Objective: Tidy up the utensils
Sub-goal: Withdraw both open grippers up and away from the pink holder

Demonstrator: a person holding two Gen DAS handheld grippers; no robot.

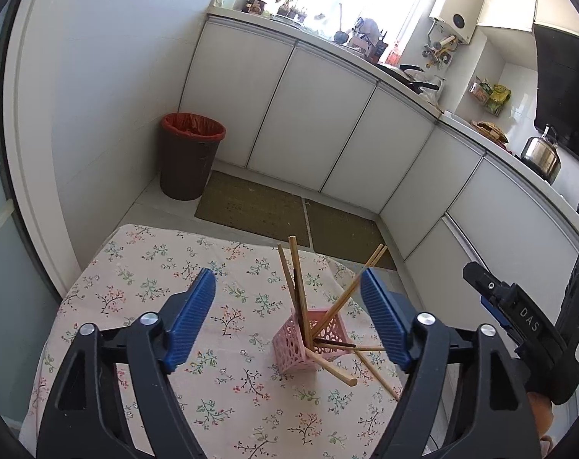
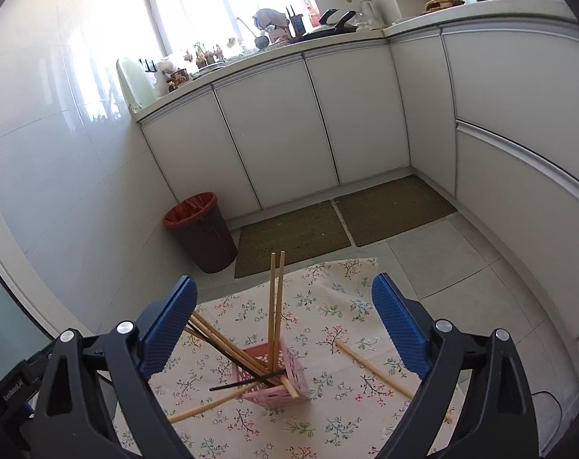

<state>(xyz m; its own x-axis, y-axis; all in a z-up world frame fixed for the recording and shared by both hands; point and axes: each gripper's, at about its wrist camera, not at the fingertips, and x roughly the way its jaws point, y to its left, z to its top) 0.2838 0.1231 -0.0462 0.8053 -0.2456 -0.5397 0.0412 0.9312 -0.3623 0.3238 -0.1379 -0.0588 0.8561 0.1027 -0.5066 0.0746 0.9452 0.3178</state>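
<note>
A pink perforated holder (image 1: 289, 348) (image 2: 278, 394) stands on the floral tablecloth (image 1: 136, 287) (image 2: 327, 306). Several wooden chopsticks (image 1: 299, 279) (image 2: 276, 306) stand in it, some upright and some leaning. A dark chopstick (image 1: 335, 343) (image 2: 247, 380) lies across its rim. Loose wooden chopsticks (image 1: 377, 373) (image 2: 373, 367) lie on the cloth beside it. My left gripper (image 1: 287, 279) is open just behind the holder, holding nothing. My right gripper (image 2: 283, 283) is also open, with the holder below its spread fingers and the leaning sticks close to its left pad (image 2: 167, 329).
A brown bin with a red liner (image 1: 190, 157) (image 2: 201, 229) stands on the floor past the table. Two woven mats (image 1: 251, 206) (image 2: 293, 233) lie before white cabinets (image 1: 308, 114) (image 2: 281, 130). The table's far edge is near the holder.
</note>
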